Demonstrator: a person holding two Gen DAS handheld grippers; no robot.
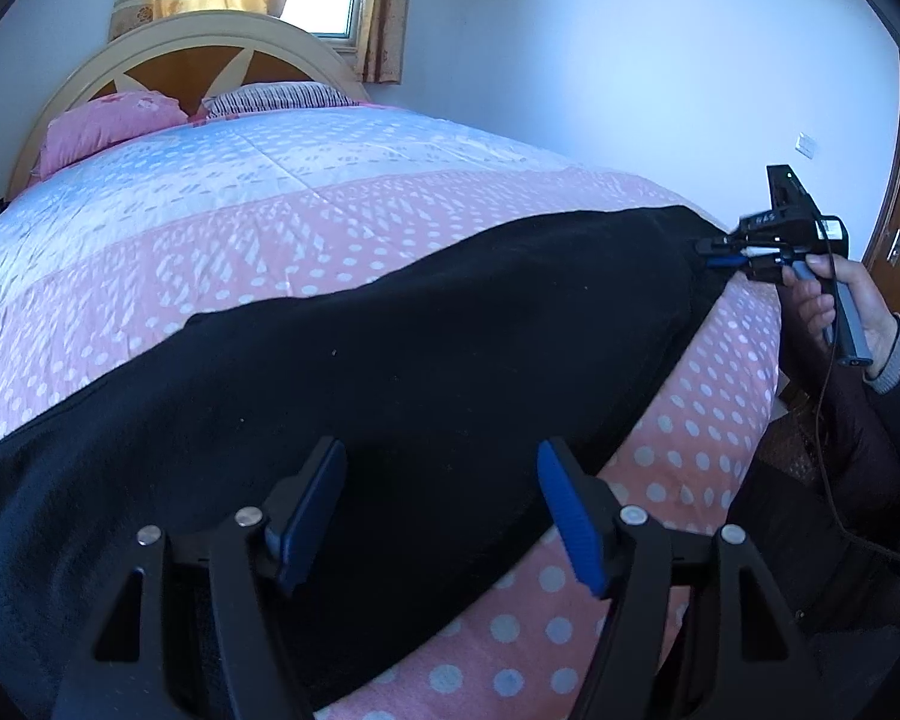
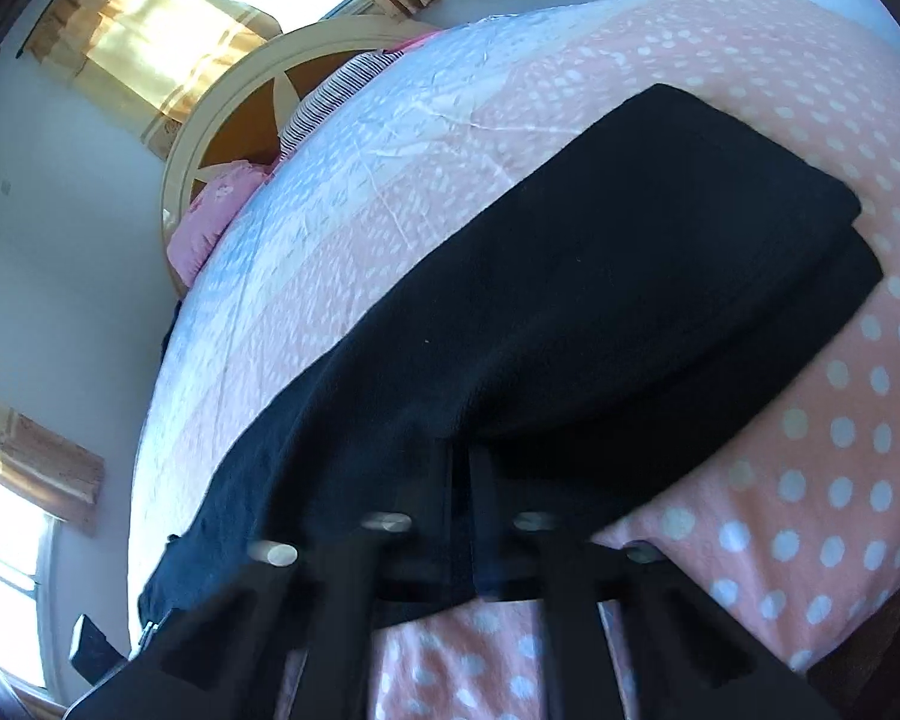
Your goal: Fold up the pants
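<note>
Left wrist view shows the black pants [image 1: 426, 324] stretched lengthwise across the polka-dot bed cover [image 1: 708, 408] near the bed's foot edge. The left gripper [image 1: 441, 510] hangs just above the near end of the pants with its blue-padded jaws spread wide and empty. At the far end, the right gripper [image 1: 720, 252], held in a person's hand [image 1: 840, 312], has its jaws pinched on the pants' edge. Right wrist view shows the same narrow clamp on the dark fabric, the right gripper [image 2: 462, 480] blurred, with pillows [image 2: 210, 222] against the headboard [image 2: 234, 120].
</note>
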